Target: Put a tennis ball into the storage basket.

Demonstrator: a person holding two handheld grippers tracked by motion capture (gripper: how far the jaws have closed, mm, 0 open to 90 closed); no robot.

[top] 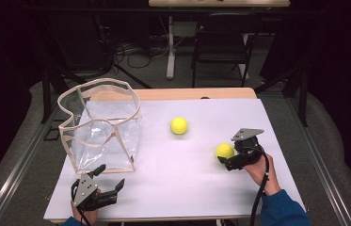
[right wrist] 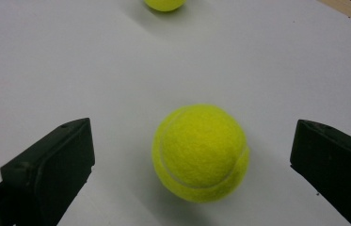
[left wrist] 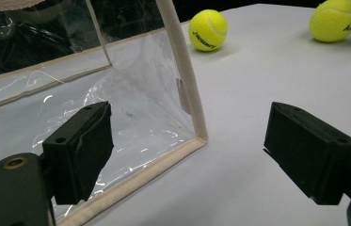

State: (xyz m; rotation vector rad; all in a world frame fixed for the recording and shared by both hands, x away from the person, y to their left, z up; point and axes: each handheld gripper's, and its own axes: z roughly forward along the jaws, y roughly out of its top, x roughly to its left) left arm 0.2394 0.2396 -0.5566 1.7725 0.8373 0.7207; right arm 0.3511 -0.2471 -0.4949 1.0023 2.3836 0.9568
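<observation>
lying between spread right gripper (right wrist: 192, 165) jaws, untouched: tennis ball (right wrist: 200, 151).

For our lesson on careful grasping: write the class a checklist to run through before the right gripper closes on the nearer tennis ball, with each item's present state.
1. Right gripper open wide: ok.
2. Near tennis ball between its jaws, touching neither: ok.
3. Ball resting on the white tabletop, not rolling: cannot tell.
4. Second tennis ball apart from the grasp: ok.
5. Clear bag standing with its mouth open: ok.
6. Left gripper open, near the bag's front corner, holding nothing: ok.
</observation>
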